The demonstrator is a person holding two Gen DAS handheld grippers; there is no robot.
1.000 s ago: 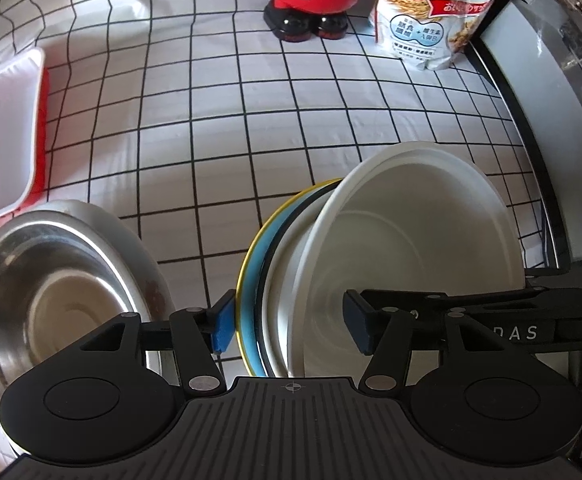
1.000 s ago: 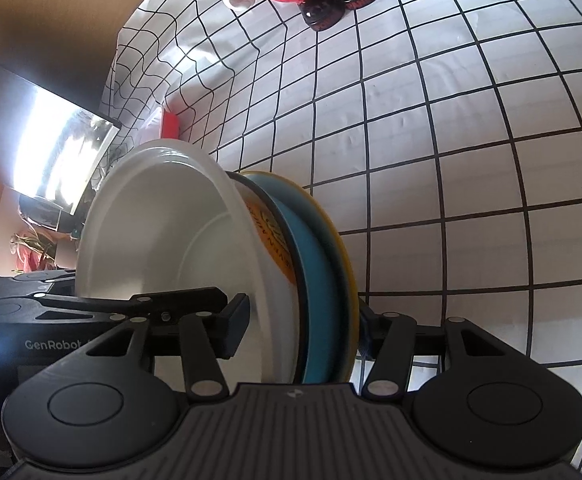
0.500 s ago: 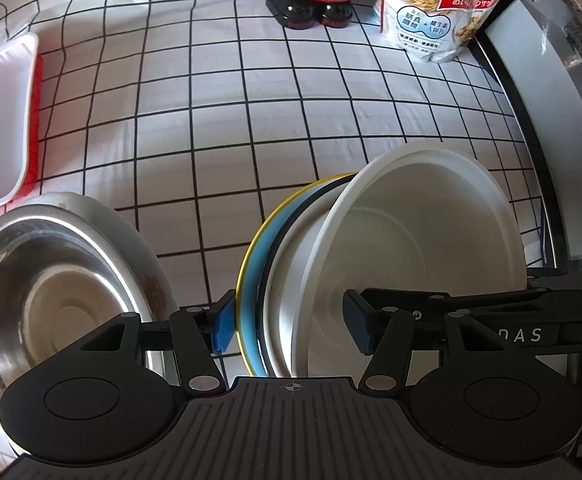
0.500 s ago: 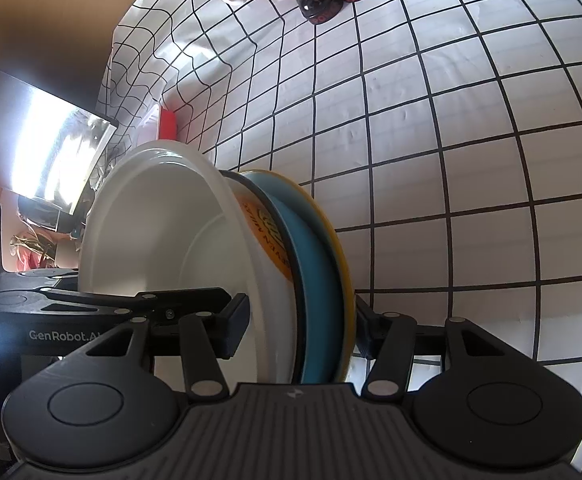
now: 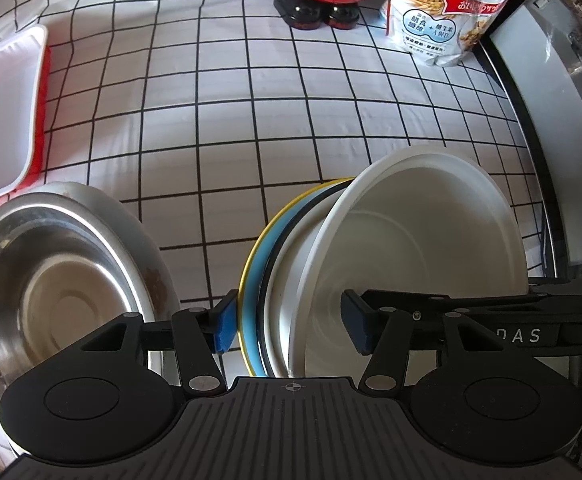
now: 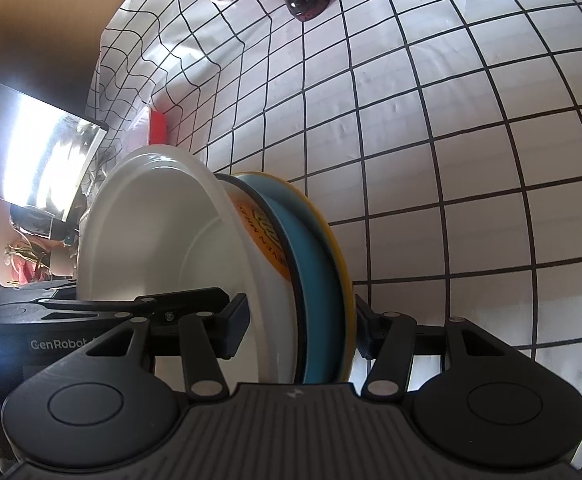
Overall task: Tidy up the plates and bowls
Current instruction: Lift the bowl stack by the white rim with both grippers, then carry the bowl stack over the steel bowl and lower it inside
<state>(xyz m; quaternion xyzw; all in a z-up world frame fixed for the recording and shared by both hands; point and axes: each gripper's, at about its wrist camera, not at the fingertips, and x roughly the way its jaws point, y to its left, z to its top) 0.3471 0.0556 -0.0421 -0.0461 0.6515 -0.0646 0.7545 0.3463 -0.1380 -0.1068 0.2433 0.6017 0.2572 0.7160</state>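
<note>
Stack point(image 5: 291, 264) of white bowl, blue and yellow plates held on edge, both left gripper point(image 5: 289, 330) and right gripper point(image 6: 301, 330) jaws clamping it, steel bowl point(image 5: 63, 280) beside on worktop point(image 5: 291, 128).

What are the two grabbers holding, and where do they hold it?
Both the left gripper and the right gripper clamp one stack of dishes, standing on edge, by its rim, one finger inside the white bowl, the other behind the yellow plate.
</note>
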